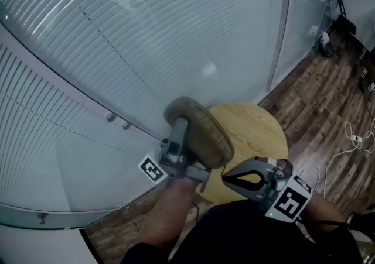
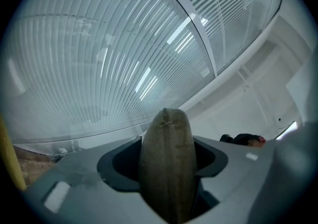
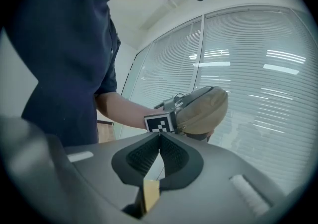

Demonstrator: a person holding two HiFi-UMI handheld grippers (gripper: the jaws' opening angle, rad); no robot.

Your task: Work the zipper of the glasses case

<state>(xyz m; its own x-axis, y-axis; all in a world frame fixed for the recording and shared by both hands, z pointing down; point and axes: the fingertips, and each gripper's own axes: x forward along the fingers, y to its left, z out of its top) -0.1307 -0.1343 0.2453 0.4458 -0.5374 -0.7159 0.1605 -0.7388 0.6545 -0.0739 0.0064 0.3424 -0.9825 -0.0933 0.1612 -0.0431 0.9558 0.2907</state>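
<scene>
A khaki fabric glasses case is held up in the air above the round wooden table. My left gripper is shut on it, its jaws clamped on the two flat sides. In the left gripper view the case stands edge-on between the jaws, and the zipper pull is not visible. My right gripper is shut and empty, just right of and below the case, pointing at it. In the right gripper view its closed tips sit just below the case and the left gripper's marker cube.
A glass wall with horizontal blinds runs close behind the table. Wood-look floor lies to the right, with white cables and dark items at the far right. The person's forearm and dark shirt fill the left of the right gripper view.
</scene>
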